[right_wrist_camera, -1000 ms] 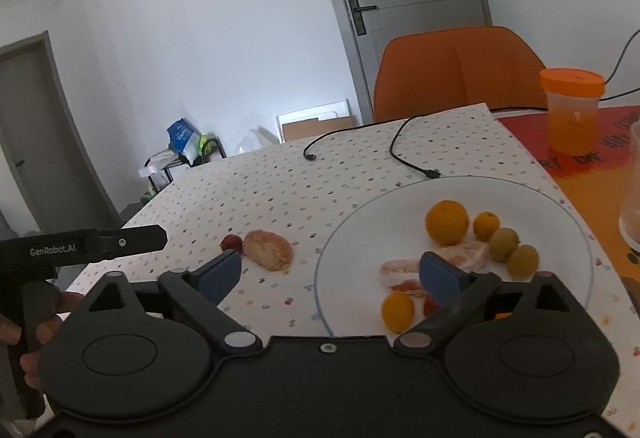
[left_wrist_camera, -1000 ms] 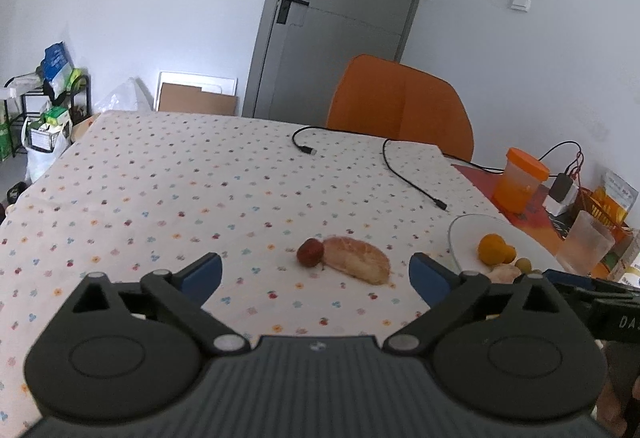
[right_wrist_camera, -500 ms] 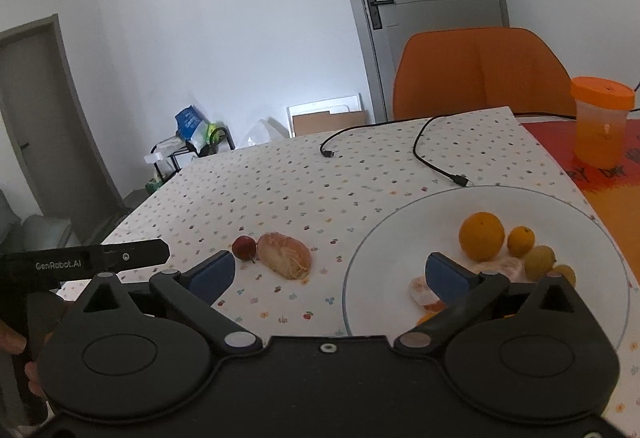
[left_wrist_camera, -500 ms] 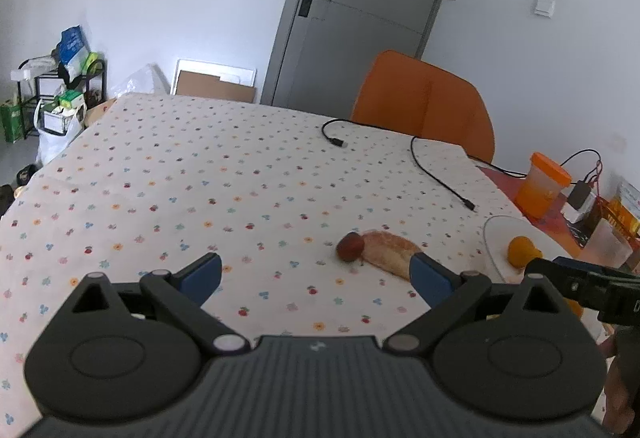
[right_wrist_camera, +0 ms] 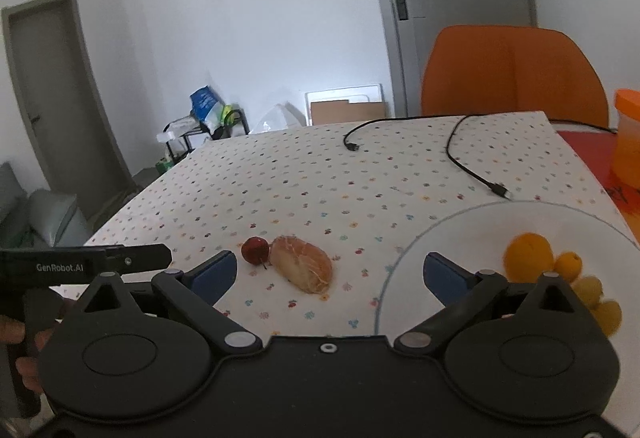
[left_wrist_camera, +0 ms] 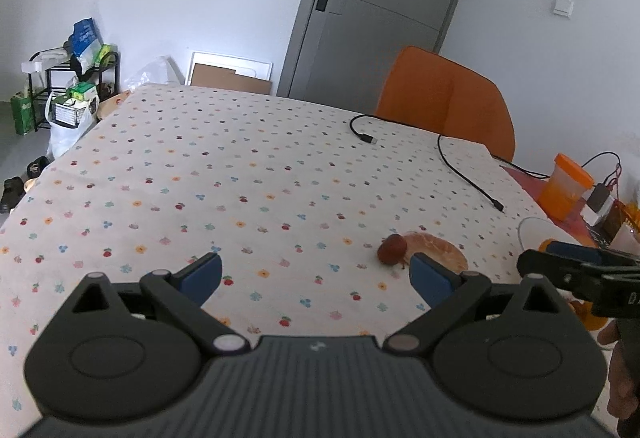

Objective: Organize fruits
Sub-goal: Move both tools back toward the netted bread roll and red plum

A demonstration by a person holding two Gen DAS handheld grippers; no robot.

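Fruits left to sort: a small red fruit [right_wrist_camera: 255,250] and a peeled citrus piece [right_wrist_camera: 303,269], touching each other on the dotted tablecloth [right_wrist_camera: 320,174], just left of the white plate [right_wrist_camera: 472,222]. Right gripper [right_wrist_camera: 330,276] is spread wide, empty, hovering low w/ the citrus piece roughly between its fingers but a bit ahead of them. Left gripper [left_wrist_camera: 314,277] also spread, empty, aimed at bare cloth; red fruit sits just beyond its right finger [left_wrist_camera: 430,276].

Plate already holds an orange [right_wrist_camera: 528,258] + smaller yellow-orange fruits [right_wrist_camera: 569,265] at its right side, so there's free space on the near-left part.

Step in hand, prob: right gripper takes the citrus piece. To do it well: move fwd until fingers straddle the piece across its narrow width, close gently (soft flesh, will squash), lift clear before swinging right so the red fruit isn't nudged into rolling. Black cable [right_wrist_camera: 464,166] lies well apart, no issue.
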